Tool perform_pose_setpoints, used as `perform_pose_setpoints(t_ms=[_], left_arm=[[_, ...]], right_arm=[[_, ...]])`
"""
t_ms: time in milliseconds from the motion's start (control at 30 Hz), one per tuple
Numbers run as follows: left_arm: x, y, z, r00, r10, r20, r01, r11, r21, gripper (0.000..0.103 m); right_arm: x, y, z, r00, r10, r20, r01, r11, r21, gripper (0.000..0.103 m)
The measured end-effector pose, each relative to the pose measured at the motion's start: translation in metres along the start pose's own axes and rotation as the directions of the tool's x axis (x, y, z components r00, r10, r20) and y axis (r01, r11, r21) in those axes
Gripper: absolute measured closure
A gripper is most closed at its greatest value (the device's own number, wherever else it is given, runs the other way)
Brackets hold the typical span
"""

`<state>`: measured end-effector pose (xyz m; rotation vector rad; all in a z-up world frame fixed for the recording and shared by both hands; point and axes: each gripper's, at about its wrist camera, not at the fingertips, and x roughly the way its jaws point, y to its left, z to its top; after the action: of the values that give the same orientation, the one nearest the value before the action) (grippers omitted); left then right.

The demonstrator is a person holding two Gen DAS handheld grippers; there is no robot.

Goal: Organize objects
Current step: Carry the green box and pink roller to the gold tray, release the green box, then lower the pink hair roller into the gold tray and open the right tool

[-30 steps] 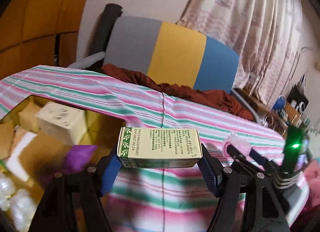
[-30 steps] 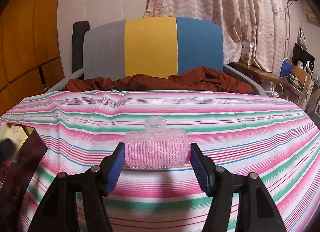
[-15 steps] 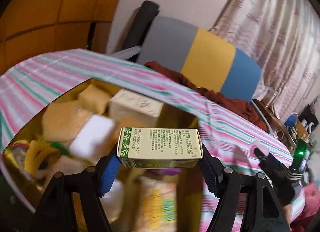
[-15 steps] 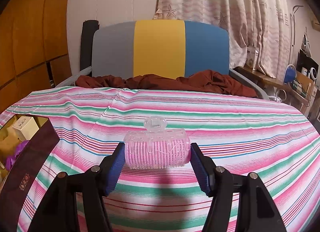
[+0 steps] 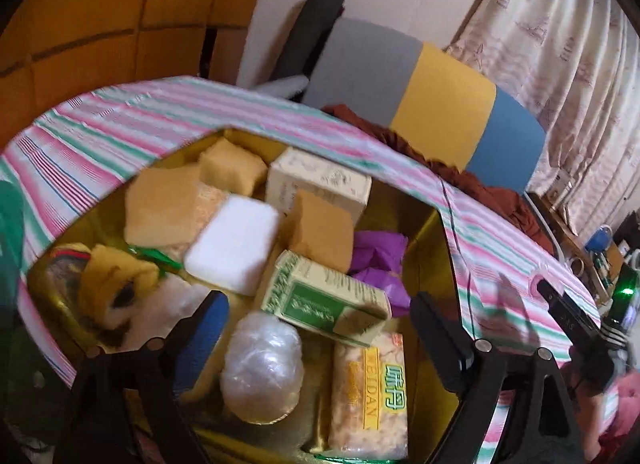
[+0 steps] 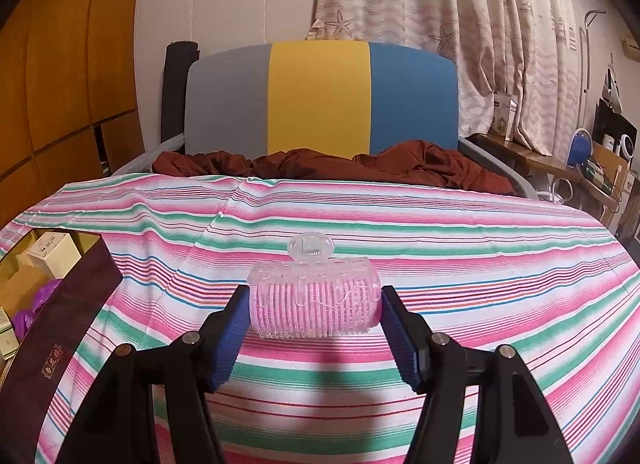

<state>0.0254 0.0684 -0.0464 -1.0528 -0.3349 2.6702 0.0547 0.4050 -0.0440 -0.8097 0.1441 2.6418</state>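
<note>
A: Over the gold-lined open box (image 5: 434, 240) our left gripper (image 5: 320, 318) has its two blue-padded fingers spread wide, and nothing sits between them.

B: We see the green and cream cardboard carton (image 5: 326, 298) lying tilted inside that box, clear of both pads. It rests on the other contents, just beside the crumpled purple paper (image 5: 380, 260) and above the clear-wrapped snack bar with the yellow label (image 5: 370, 392).

A: Around it we also count a white foam block (image 5: 234, 244), a tan sponge cube (image 5: 322, 230), a cream printed carton (image 5: 320, 182) at the far side, and a ball of clear plastic wrap (image 5: 262, 372) near our left pad.

B: Our right gripper (image 6: 314, 320) is closed onto the pink plastic hair roller with a clear clip (image 6: 314, 298). Both blue pads press the roller's ends, and it lies crosswise between them, the clip tab pointing up.

A: That roller is held above the pink, green and white striped cloth (image 6: 440, 256). In the right wrist view the box's dark maroon outer wall (image 6: 60, 328) shows at the left edge, well apart from the roller.

B: Whether the roller touches the cloth, we cannot tell.
</note>
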Motion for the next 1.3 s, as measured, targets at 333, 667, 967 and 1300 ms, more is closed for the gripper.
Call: perform_pose_setpoints(t_ms=[333, 667, 967, 1300], left_arm=[[0.027, 0.003, 0.010, 0.990, 0.117, -0.075, -0.109, 0.989, 0.105, 0.052], [-0.004, 0.004, 0.004, 0.999, 0.045, 0.025, -0.046, 0.998, 0.038, 0.004], [-0.018, 0.017, 0.003, 0.998, 0.036, 0.044, -0.034, 0.999, -0.039, 0.000], [-0.029, 0.031, 0.002, 0.999, 0.027, 0.048, -0.022, 0.995, -0.098, 0.000]], right_arm=[[-0.001, 0.002, -0.001, 1.000, 0.001, 0.006, -0.001, 1.000, -0.008, 0.038], [-0.016, 0.025, 0.014, 0.993, 0.116, 0.011, -0.116, 0.993, -0.019, 0.038], [-0.044, 0.095, 0.039, 0.954, 0.297, 0.050, -0.290, 0.950, -0.115, 0.038], [-0.040, 0.175, 0.049, 0.921, 0.388, -0.039, -0.386, 0.892, -0.235, 0.038]])
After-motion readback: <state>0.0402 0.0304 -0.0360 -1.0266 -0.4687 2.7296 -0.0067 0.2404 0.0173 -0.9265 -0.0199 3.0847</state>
